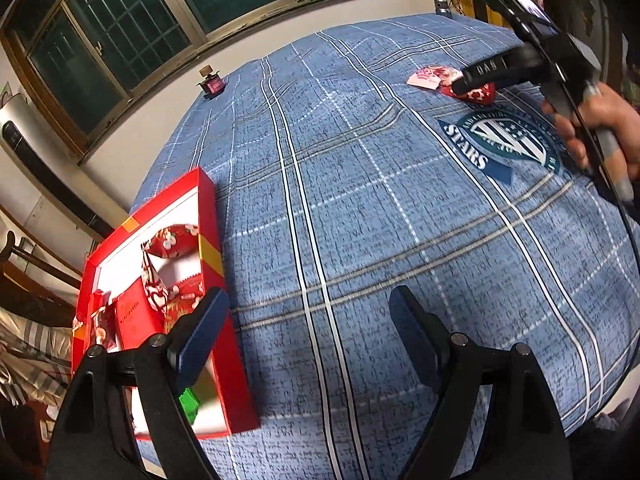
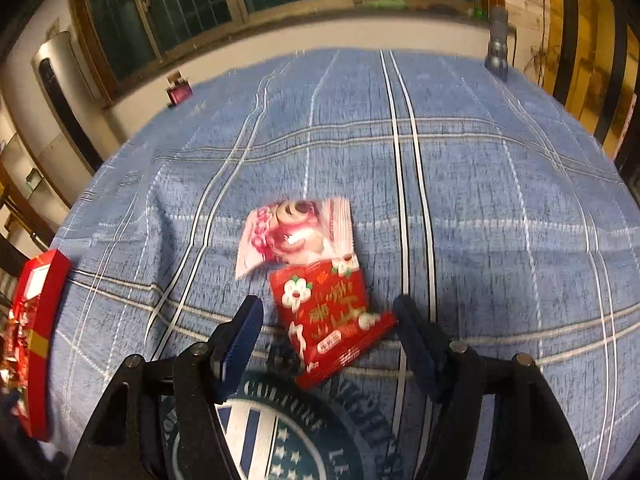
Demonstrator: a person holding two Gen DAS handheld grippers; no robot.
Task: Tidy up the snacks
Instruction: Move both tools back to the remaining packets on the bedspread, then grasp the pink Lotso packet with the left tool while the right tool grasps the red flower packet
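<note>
Left wrist view: our left gripper (image 1: 308, 316) hangs wide apart and empty; the red gift box (image 1: 208, 240) of snacks sits at nine o'clock

Right wrist view: our right gripper (image 2: 328, 312) is spread wide, straddling the red snack packet (image 2: 326, 316) without touching; the pink packet (image 2: 294, 234) lies at twelve o'clock. Light, crinkly, slippery foil, we judge; best pinched across its flat middle

The left gripper (image 1: 308, 316) has its jaws spread wide and holds nothing between them. The right gripper (image 2: 328, 320) also has its jaws wide apart, pointing downward. The right hand (image 1: 600, 128) grips its handle, fingers wrapped around.
</note>
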